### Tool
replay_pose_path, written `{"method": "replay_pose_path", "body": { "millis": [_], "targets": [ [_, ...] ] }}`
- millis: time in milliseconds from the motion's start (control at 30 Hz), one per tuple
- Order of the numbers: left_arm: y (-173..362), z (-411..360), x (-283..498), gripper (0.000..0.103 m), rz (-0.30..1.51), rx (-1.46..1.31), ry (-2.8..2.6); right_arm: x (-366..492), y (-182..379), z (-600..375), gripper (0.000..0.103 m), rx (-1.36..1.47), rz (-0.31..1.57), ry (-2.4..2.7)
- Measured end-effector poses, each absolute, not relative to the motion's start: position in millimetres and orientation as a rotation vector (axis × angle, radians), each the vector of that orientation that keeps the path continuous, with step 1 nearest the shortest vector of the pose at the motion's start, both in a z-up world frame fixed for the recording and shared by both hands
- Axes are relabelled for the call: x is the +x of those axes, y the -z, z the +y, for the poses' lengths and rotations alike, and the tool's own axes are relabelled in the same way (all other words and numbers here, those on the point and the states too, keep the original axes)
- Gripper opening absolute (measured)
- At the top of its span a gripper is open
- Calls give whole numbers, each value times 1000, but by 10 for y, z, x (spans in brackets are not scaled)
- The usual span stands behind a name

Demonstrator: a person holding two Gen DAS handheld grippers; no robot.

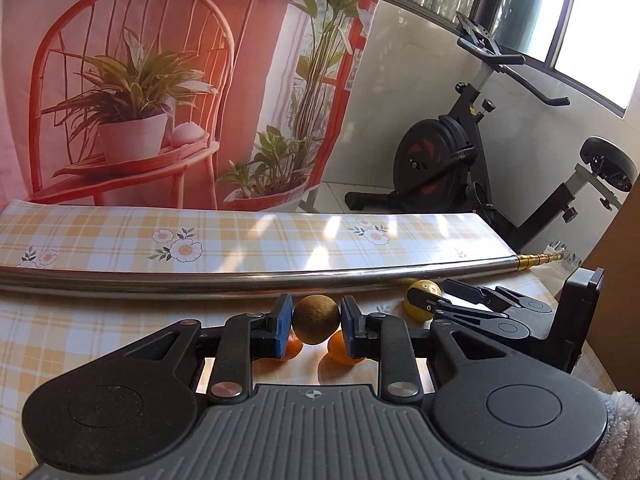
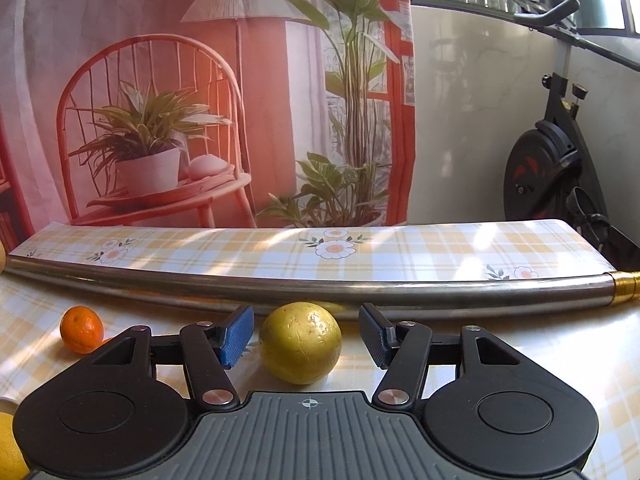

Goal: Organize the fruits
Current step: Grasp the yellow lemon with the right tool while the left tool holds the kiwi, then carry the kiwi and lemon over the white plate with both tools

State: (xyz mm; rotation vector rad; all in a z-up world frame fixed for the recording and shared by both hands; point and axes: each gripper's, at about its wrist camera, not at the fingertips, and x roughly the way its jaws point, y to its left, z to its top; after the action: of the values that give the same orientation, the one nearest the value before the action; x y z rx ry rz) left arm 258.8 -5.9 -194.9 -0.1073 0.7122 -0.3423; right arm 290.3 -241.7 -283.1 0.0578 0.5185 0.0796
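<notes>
My left gripper (image 1: 316, 320) is shut on a round brown fruit (image 1: 316, 319), held between its blue pads above the checked tablecloth. Two small oranges (image 1: 340, 348) lie on the cloth just below it, partly hidden by the fingers. My right gripper (image 2: 306, 334) is open around a yellow round fruit (image 2: 300, 342) that rests on the cloth, with gaps on both sides. The same yellow fruit (image 1: 422, 300) and the right gripper (image 1: 448, 298) show at the right of the left wrist view. A small orange (image 2: 81, 329) lies to the left in the right wrist view.
A long steel tube (image 2: 320, 294) with a gold end lies across the table just beyond the fruits. A printed backdrop hangs behind the table. An exercise bike (image 1: 480, 152) stands at the right. Part of another yellow fruit (image 2: 10, 448) shows at the lower left edge.
</notes>
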Motion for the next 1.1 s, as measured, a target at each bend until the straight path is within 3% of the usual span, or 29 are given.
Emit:
{"method": "replay_pose_path", "body": {
  "millis": [367,600,700,1100],
  "targets": [
    [2054,6,2537,28,738,-151,328,3010,2929,-2375,53,53,619,-79],
    [2064,80,2460,28,747,-176,304,3034,2945,-2466,52,109,628,-87],
    [2048,86,2404,28,746,-175,293,3021,2943,-2459,44,101,621,-103],
    [1928,207,2100,28,742,-213,285,2927,2918,-2508,44,127,583,-56]
  ]
}}
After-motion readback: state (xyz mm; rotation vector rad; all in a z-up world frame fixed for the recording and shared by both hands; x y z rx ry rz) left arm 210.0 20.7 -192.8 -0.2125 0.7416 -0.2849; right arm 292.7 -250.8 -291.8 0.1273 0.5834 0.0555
